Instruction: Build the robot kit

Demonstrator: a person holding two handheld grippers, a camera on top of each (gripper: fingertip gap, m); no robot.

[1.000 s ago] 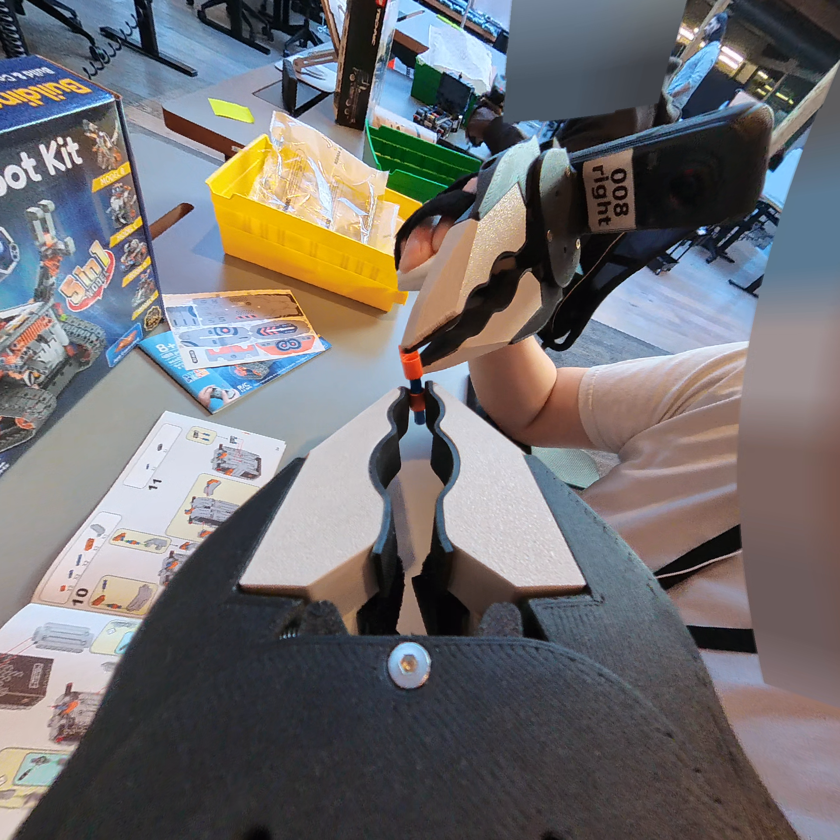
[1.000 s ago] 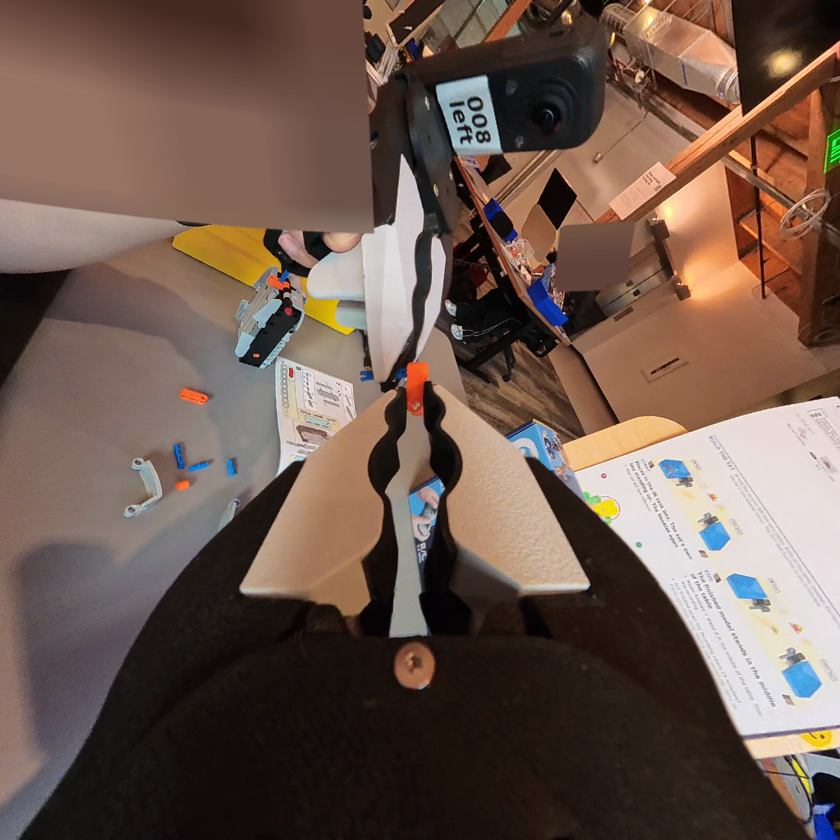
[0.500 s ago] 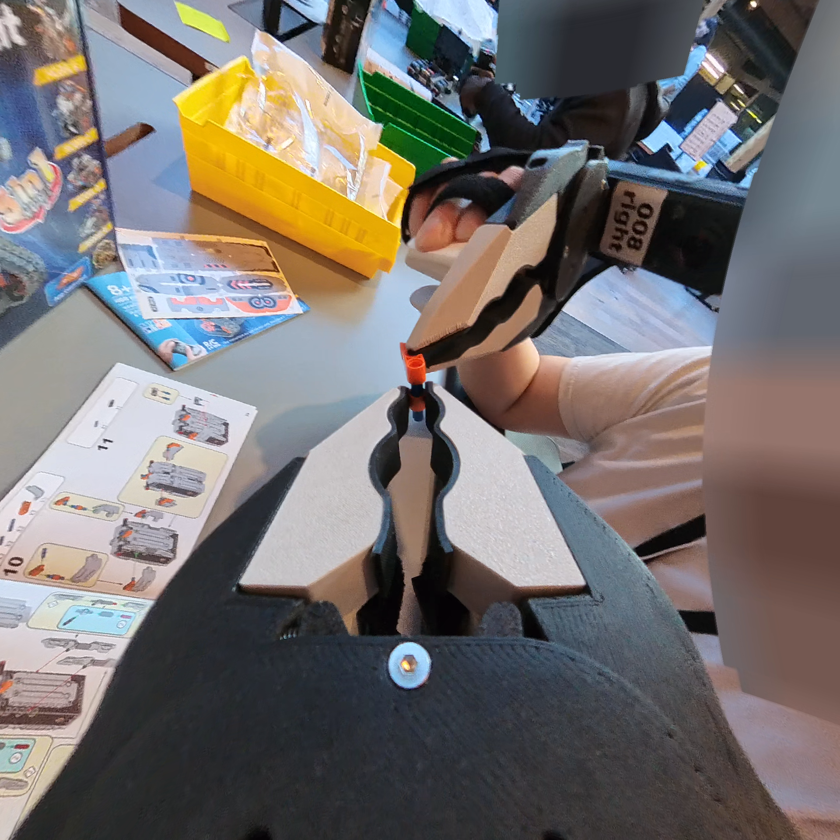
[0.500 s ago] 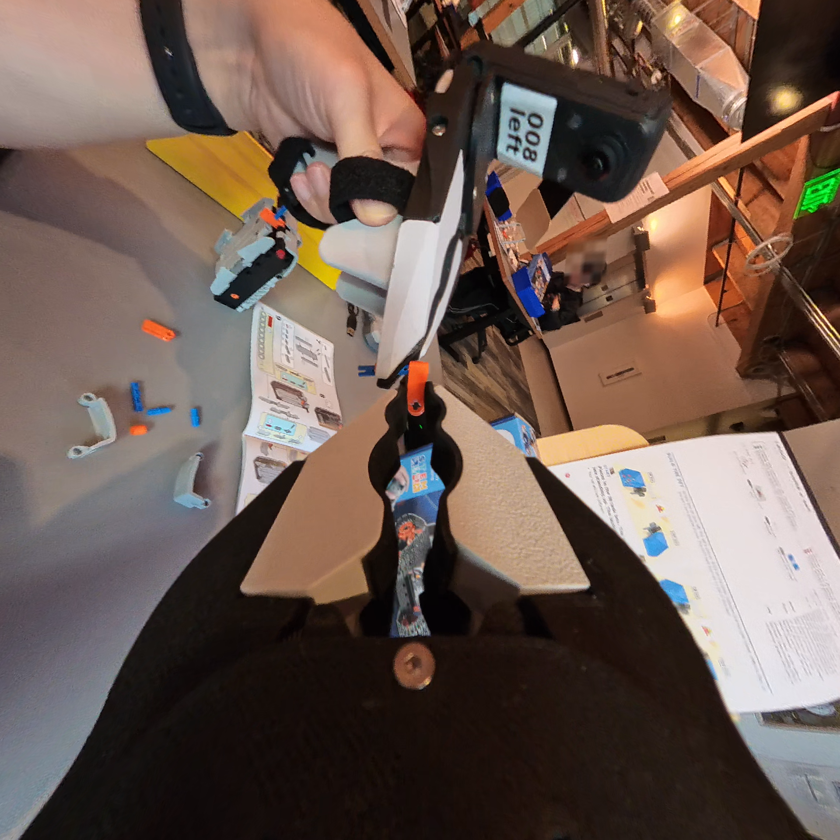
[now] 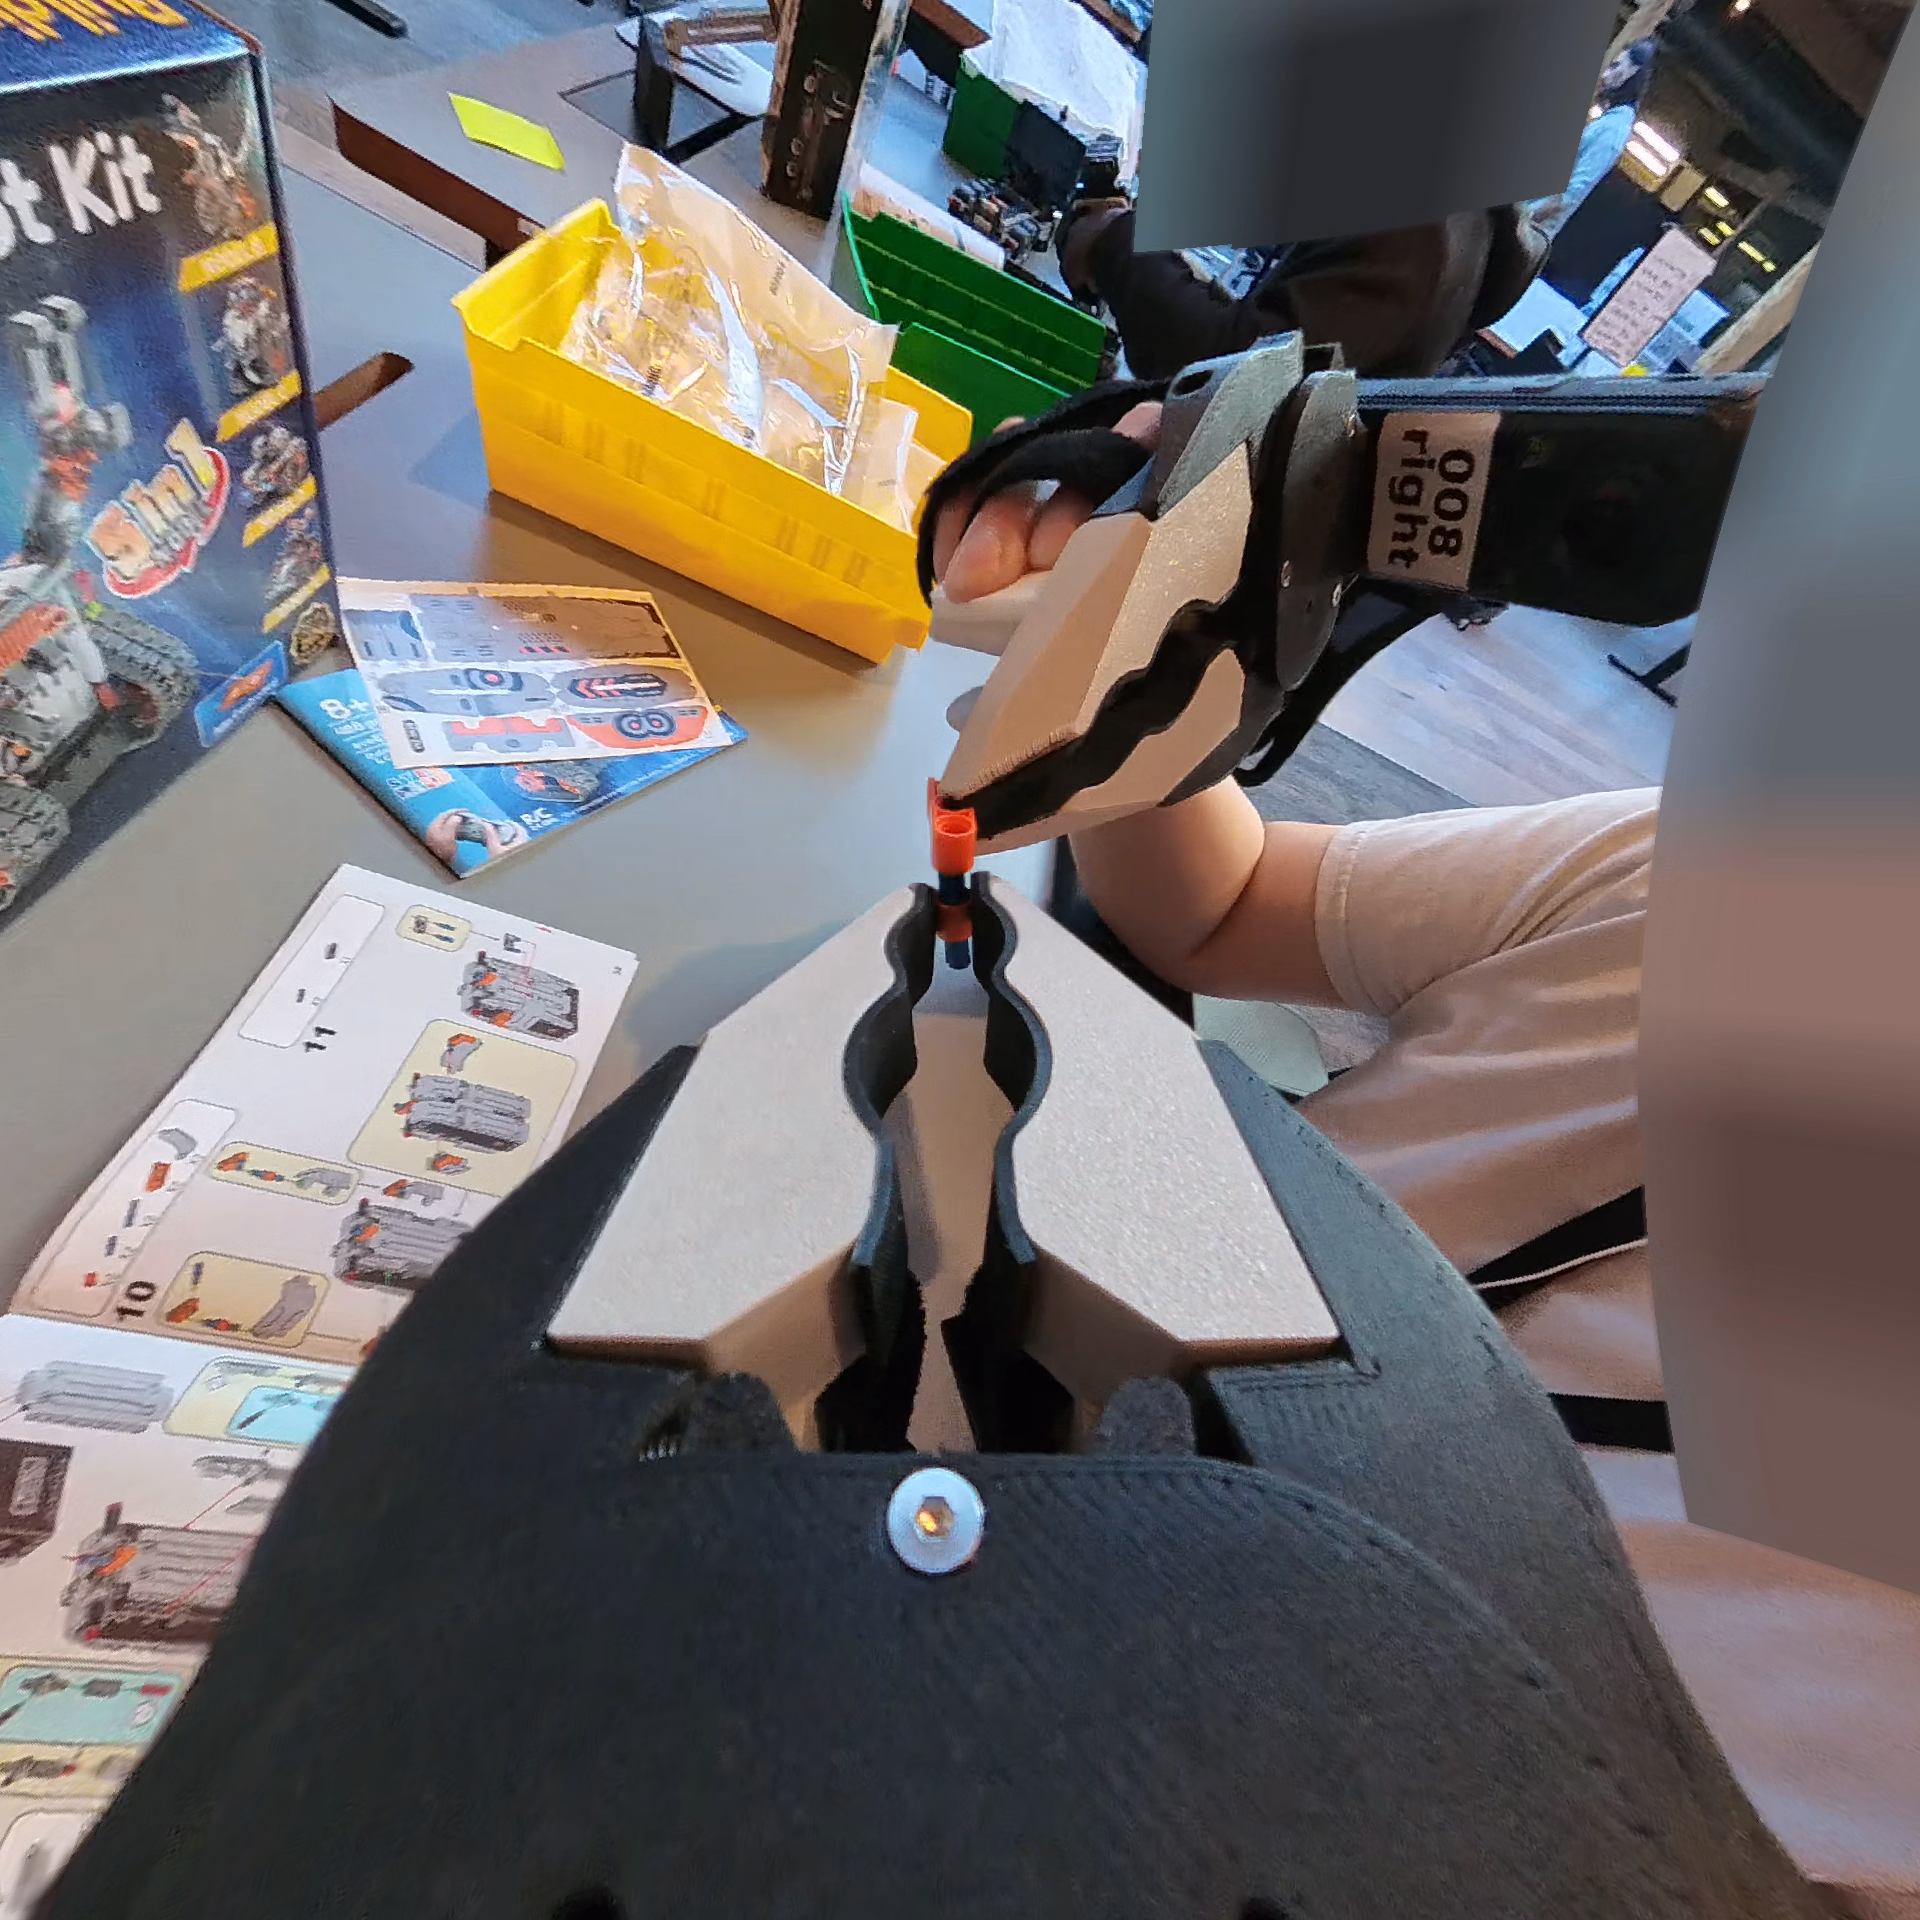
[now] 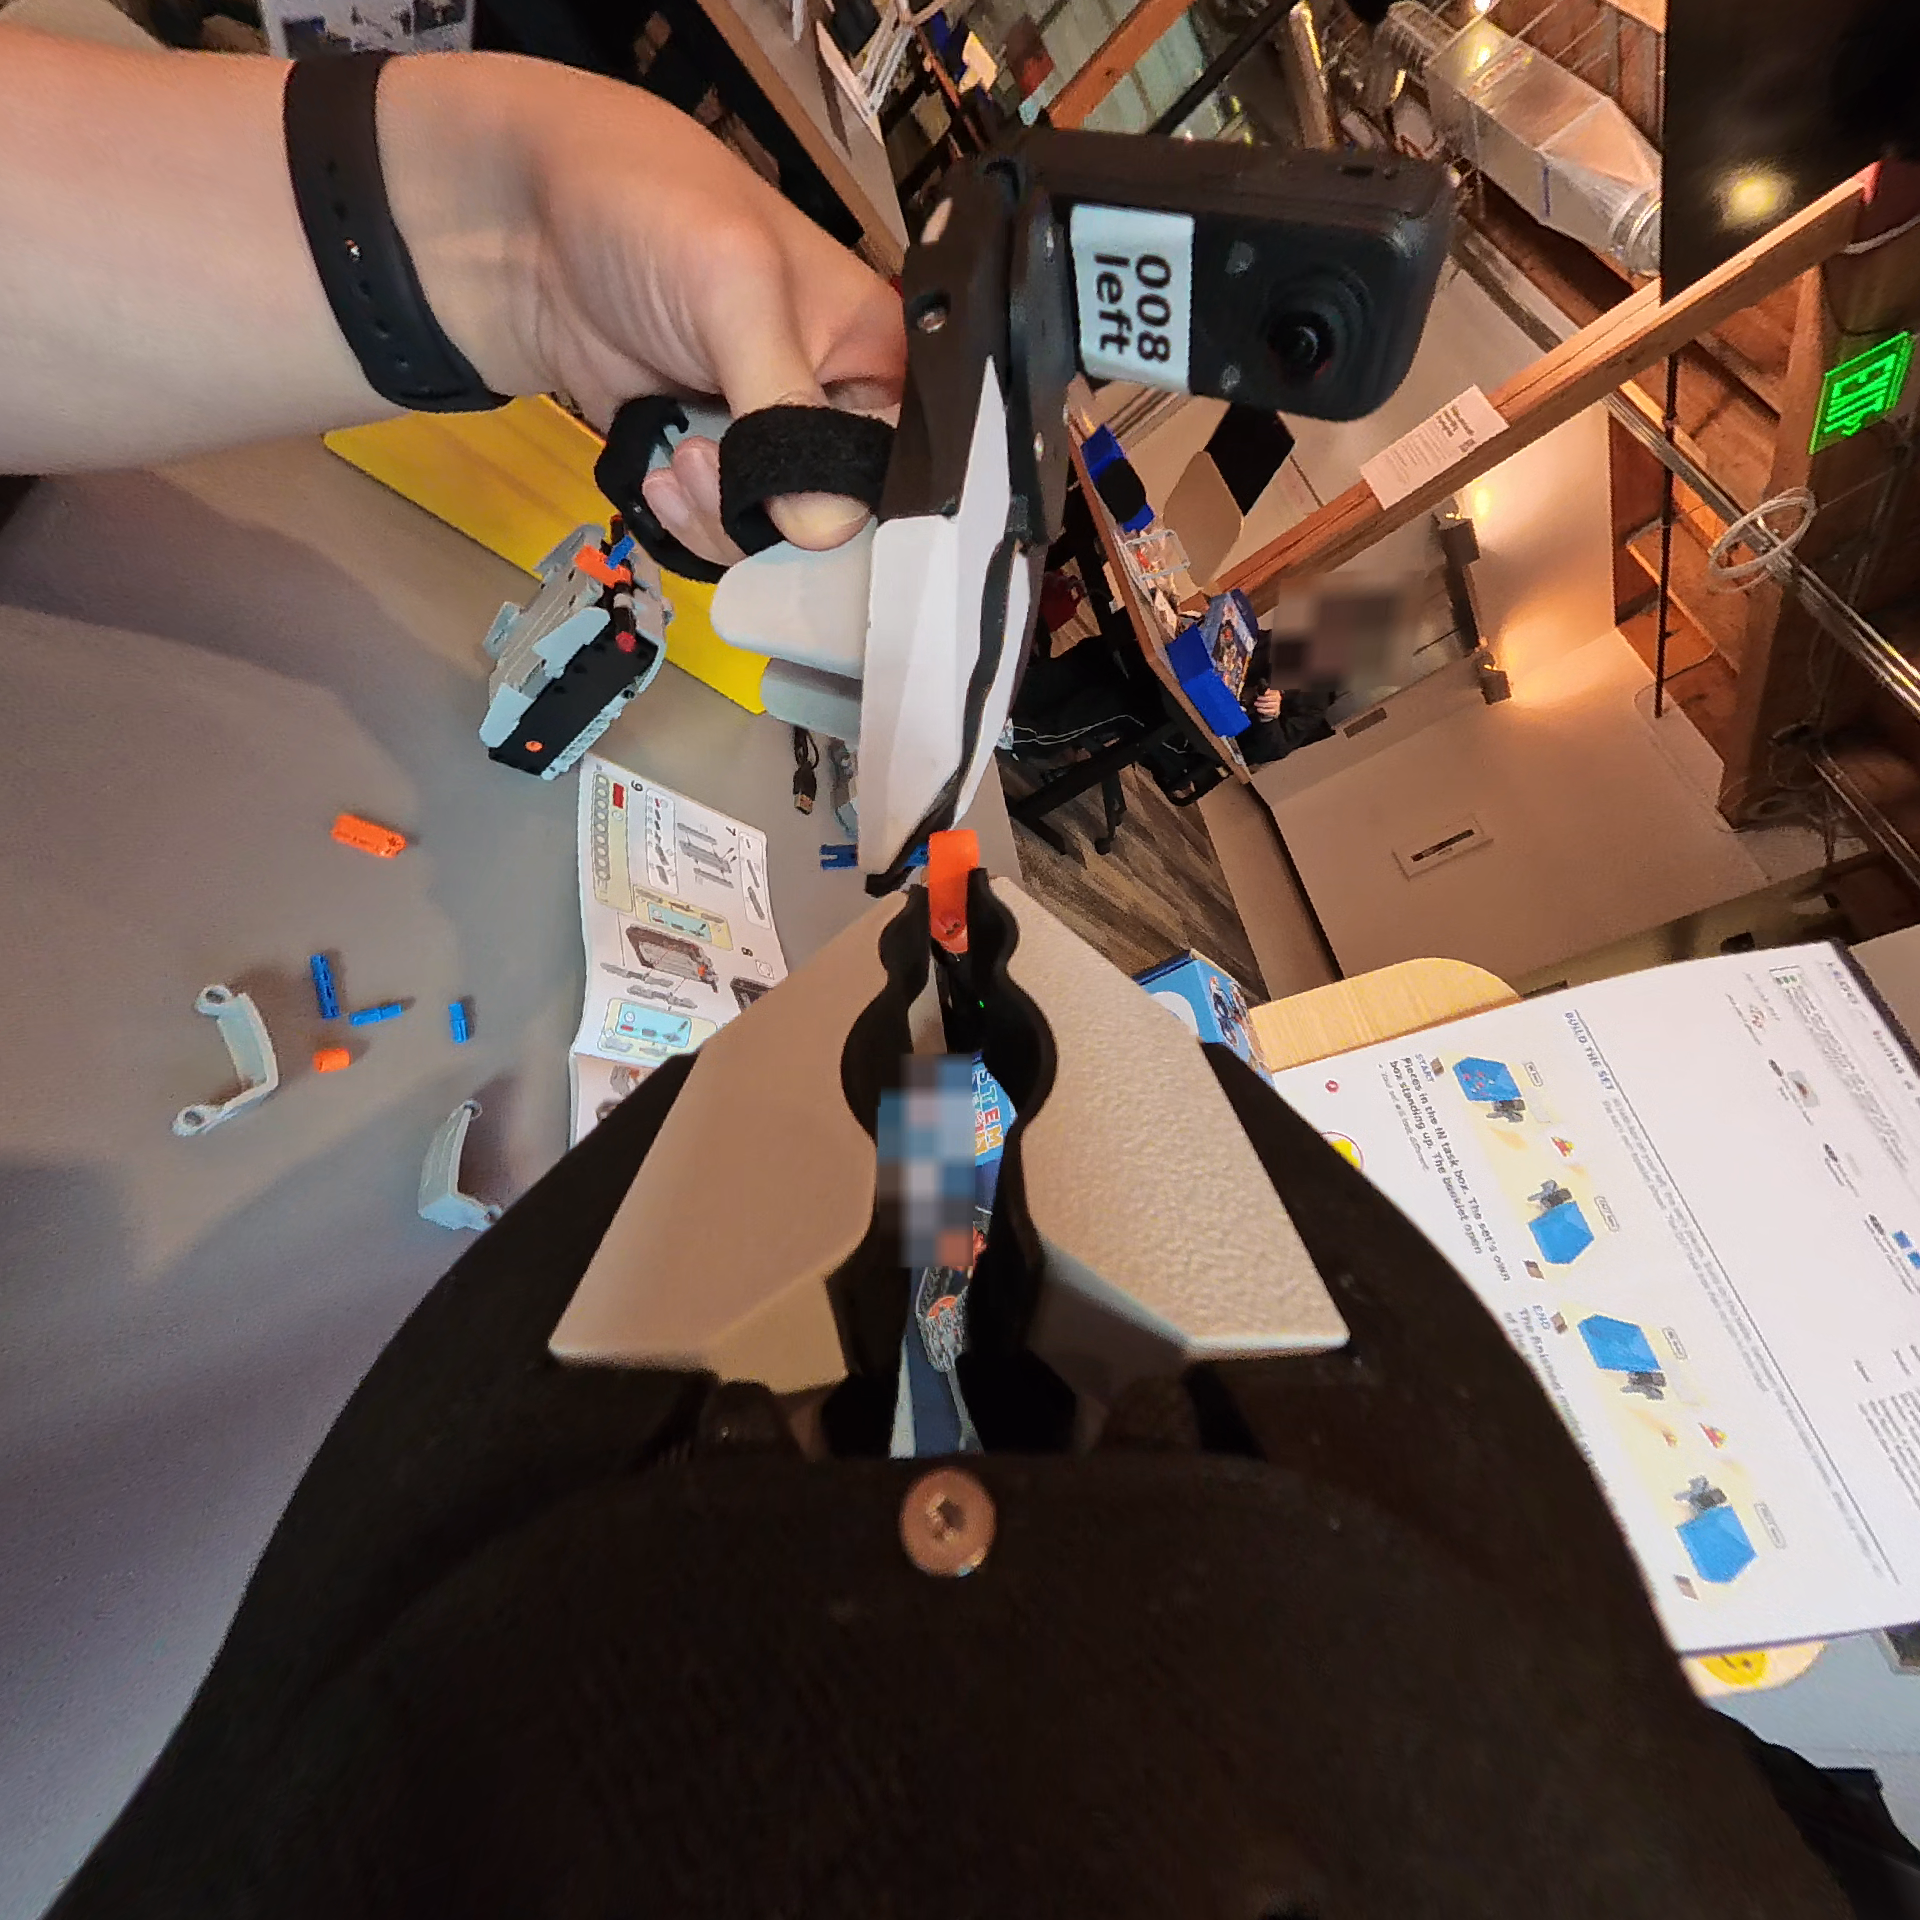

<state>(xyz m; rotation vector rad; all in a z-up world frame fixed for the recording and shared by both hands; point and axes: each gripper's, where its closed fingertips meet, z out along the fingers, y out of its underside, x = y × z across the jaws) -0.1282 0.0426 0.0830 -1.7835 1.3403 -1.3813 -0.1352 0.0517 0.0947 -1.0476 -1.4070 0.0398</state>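
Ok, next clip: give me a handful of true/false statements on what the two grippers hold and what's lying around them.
1. The left gripper is shut on a small blue and orange pin. True.
2. The right gripper hangs open, holding nothing. False: it is shut on an orange connector.
3. The yellow bin holds clear plastic bags. True.
4. The instruction booklet lies closed. False: it lies open on the grey table.
5. Loose blue and orange pins lie on the table. True.
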